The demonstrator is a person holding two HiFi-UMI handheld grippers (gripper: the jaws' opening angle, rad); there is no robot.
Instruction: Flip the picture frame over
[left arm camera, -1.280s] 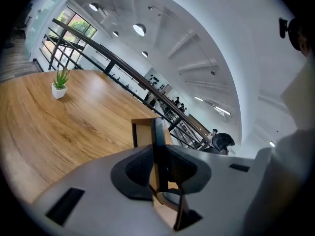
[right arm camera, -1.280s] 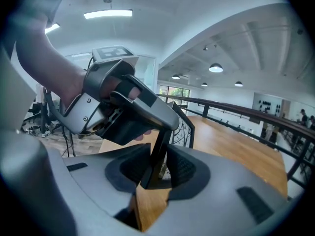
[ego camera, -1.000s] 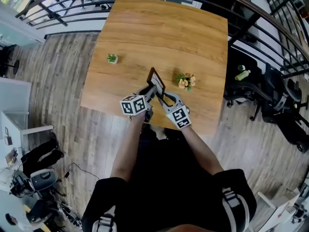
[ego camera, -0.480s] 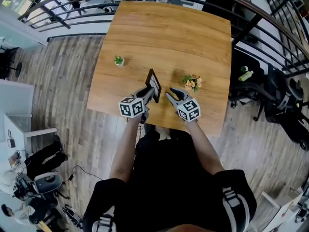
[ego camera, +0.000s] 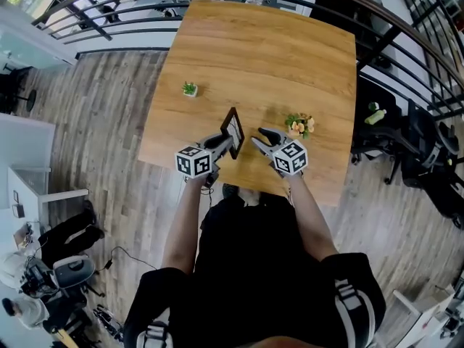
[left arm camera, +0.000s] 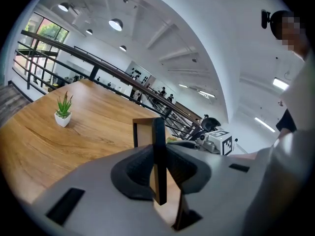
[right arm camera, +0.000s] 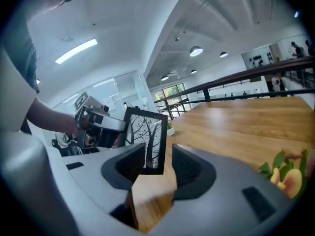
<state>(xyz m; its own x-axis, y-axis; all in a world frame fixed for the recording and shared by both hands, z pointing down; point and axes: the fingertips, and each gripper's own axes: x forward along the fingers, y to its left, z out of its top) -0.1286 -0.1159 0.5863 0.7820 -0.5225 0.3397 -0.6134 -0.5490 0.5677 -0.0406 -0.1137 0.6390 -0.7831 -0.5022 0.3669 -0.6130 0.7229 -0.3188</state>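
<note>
The picture frame (ego camera: pixel 233 131) stands on edge over the wooden table (ego camera: pixel 275 56), near its front edge. My left gripper (ego camera: pixel 222 144) is shut on the frame's lower edge. In the left gripper view the frame (left arm camera: pixel 146 131) shows its dark rim and brown back between the jaws of the left gripper (left arm camera: pixel 158 168). My right gripper (ego camera: pixel 262 137) is open to the right of the frame and apart from it. Its jaws have just been opening, with nothing between the pads. The right gripper view shows the frame's tree picture (right arm camera: pixel 149 135) just ahead of the right gripper (right arm camera: pixel 160 165).
A small potted plant (ego camera: pixel 189 89) stands at the table's left. A bunch of orange flowers (ego camera: pixel 299 125) lies just right of my right gripper. Black railings (ego camera: pixel 109 6) run behind the table, and dark chairs (ego camera: pixel 406 151) stand on the floor at the right.
My right gripper has come off the frame and moved right, its jaws wider. The left gripper keeps hold of the frame, which has tipped more upright.
</note>
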